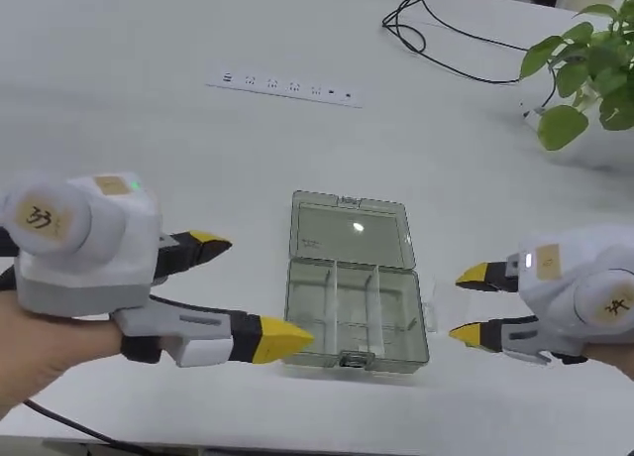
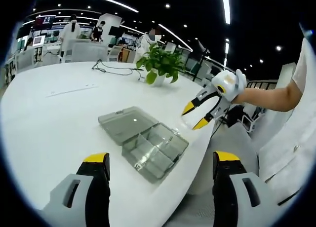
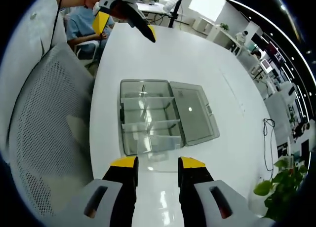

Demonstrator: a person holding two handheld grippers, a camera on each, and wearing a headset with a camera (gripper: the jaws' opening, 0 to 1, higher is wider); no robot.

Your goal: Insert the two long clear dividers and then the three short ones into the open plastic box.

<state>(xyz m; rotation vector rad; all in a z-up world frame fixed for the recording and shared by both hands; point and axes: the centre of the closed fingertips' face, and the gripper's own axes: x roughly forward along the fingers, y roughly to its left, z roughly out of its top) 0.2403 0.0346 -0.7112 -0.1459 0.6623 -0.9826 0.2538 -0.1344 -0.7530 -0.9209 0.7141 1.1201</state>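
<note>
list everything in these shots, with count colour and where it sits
table: 1, white, under everything
plastic box: 1, clear grey, open, near the front edge
dividers: count unclear, clear, standing in the box base
power strip: 1, white, far side
cable: 1, black, far right
leafy plant: 1, green, far right edge
mesh chair: 1, grey, beside the table
left tool: 1, grey, yellow tips, open, left of box
right tool: 1, same colours, open, right of box

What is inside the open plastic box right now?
Clear dividers stand in the plastic box, splitting it into compartments that look empty. Their exact number is hard to tell, since they are transparent.
</note>
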